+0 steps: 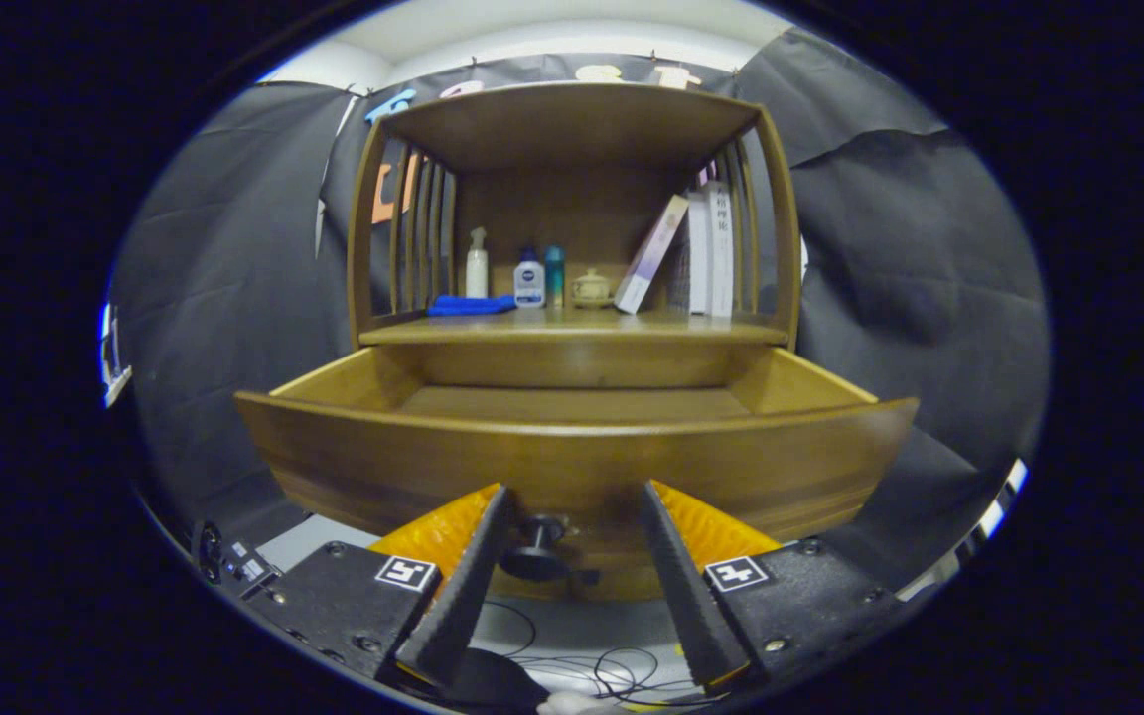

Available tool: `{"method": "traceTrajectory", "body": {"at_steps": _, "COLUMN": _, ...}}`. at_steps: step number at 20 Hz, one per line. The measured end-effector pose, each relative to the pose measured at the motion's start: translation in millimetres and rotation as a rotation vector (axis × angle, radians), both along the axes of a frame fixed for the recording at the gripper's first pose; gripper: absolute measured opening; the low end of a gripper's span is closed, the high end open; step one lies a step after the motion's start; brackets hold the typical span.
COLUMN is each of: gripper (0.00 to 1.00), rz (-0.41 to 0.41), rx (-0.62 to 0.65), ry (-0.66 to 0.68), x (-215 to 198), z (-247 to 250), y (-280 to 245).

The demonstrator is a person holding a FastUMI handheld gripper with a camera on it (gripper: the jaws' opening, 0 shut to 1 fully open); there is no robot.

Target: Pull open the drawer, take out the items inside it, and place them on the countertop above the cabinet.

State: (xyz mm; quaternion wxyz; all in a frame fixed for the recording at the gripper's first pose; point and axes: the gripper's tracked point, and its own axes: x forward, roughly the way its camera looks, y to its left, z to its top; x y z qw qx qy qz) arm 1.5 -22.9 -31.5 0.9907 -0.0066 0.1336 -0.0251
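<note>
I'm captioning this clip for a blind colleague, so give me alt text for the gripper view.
A wooden drawer stands pulled open, its dark knob between the open gripper fingers, which do not press on it. On the countertop above stand a white spray bottle, two smaller bottles, a small lidded pot, a blue cloth and leaning books.

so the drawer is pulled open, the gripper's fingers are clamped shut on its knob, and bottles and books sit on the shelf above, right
Not quite. In the gripper view the drawer is pulled open, and bottles and books sit on the shelf above, but the gripper is open: its fingers stand apart either side of the knob, not clamped on it.
</note>
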Motion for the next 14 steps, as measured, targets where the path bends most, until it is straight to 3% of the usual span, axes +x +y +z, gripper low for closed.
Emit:
{"method": "traceTrajectory", "body": {"at_steps": 6, "gripper": 0.99, "rz": -0.016, "rx": -0.053, "ry": -0.149, "x": 26.3, "z": 93.1, "y": -26.2}}
{"method": "traceTrajectory", "body": {"at_steps": 10, "gripper": 1.00, "rz": 0.064, "rx": -0.094, "ry": -0.124, "x": 57.9, "z": 127.3, "y": -19.5}}
{"method": "traceTrajectory", "body": {"at_steps": 14, "gripper": 1.00, "rz": 0.212, "rx": -0.028, "ry": 0.026, "x": 99.9, "z": 137.2, "y": 10.2}}
